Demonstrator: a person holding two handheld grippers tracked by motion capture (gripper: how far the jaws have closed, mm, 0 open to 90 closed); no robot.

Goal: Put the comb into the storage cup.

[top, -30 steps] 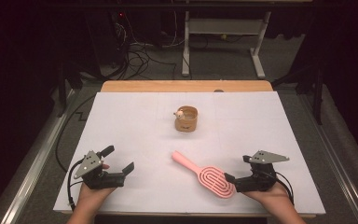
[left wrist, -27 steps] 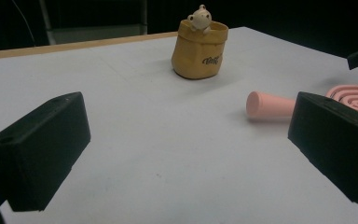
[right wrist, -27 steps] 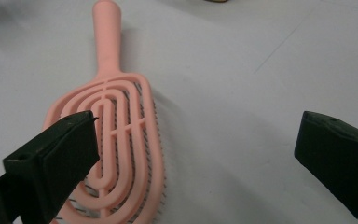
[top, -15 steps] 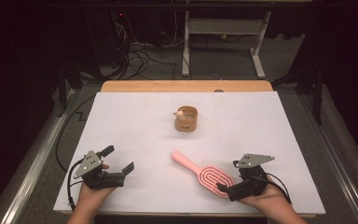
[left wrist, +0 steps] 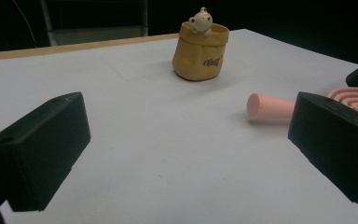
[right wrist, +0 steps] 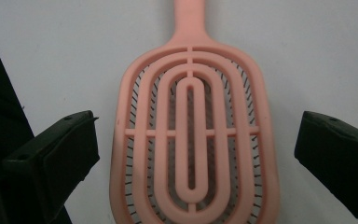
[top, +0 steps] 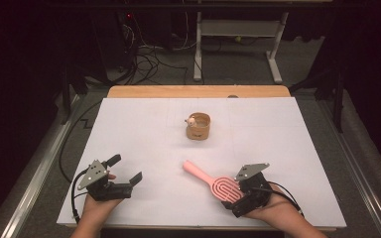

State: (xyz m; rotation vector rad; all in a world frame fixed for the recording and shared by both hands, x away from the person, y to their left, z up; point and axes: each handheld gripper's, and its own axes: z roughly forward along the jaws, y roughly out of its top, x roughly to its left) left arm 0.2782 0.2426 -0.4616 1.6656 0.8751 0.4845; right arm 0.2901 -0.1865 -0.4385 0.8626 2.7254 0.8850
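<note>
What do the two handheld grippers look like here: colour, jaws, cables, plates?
Both the left gripper and the right gripper are black with two blocky jaws. Each carries a grey three-cornered plate on top and trails a black cable. No sleeves visible on the forearms.

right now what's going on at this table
A person holds a claw in each hand over a white table. The right claw is open and straddles the head of a pink hairbrush that lies flat, its handle pointing toward the table's middle; the jaws stand apart on either side without touching it. The left claw is open too and holds nothing. Farther back stands a small tan bag-shaped pot with a little bear figure at its rim.
</note>
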